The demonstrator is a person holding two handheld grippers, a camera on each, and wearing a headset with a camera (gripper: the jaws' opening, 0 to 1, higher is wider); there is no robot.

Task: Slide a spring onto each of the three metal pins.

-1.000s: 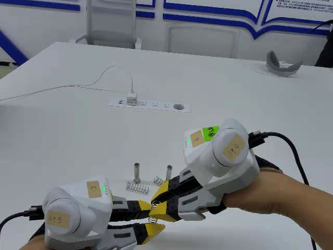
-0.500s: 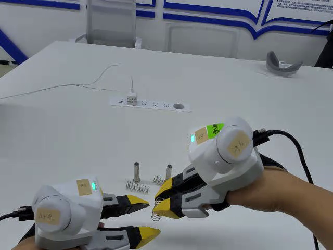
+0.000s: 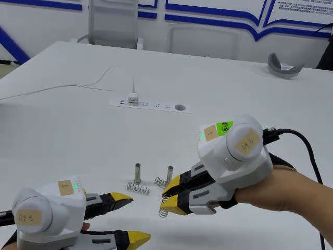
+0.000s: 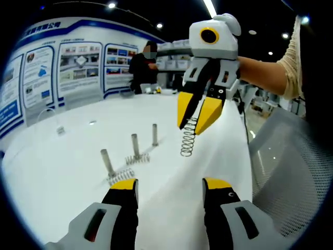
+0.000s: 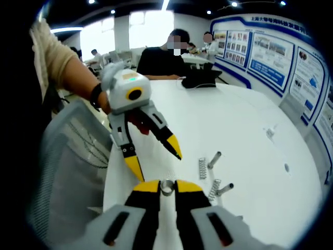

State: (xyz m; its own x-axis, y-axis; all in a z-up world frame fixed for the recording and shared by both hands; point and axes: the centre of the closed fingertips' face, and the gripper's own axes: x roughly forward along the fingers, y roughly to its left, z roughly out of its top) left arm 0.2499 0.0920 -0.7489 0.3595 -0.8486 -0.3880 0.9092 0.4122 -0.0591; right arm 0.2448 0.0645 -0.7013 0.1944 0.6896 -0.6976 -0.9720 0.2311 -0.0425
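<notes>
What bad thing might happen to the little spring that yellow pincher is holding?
The spring hangs from just the tips of the right gripper, so it might slip out or ping away. The pins are thin and upright; a nudge while lowering the spring might tip one, if they stand loose. Two other springs lie right beside the pins, so a jaw could knock them away.

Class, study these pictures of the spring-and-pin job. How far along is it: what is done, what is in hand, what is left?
Done: nothing yet; all three pins stand bare. In hand: the right gripper is shut on one spring; the left gripper is open and empty. Left: all three pins need springs, and two more springs lie beside the pins.
</notes>
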